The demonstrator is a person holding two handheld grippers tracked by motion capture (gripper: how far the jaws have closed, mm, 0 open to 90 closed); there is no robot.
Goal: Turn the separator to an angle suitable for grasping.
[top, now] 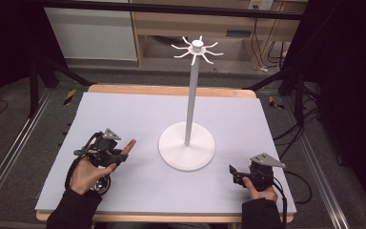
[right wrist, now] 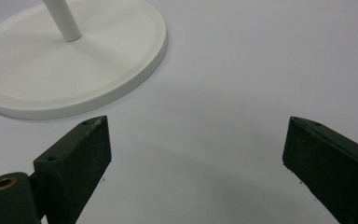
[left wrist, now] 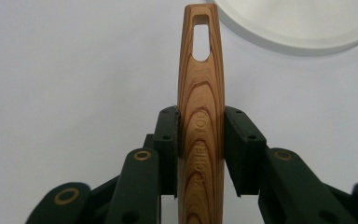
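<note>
The left claw [left wrist: 200, 135] grips a wooden utensil handle [left wrist: 200, 93], its hanging slot pointing toward the white stand's base [top: 187, 145] at two o'clock. Lift steadily, keep the slot clear, and aim for a hook [top: 198, 47]. The right claw [right wrist: 196, 149] rests open on the surface [top: 124, 114].

— What blocks the middle of the counter [top: 124, 109]?
— The white stand [top: 187, 145]: its round base sits centre, its thin pole rises to hooks far above.
— And beside it?
— Bare counter left, right and far; the wooden handle [top: 127, 147] pokes toward the base, just apart.
</note>
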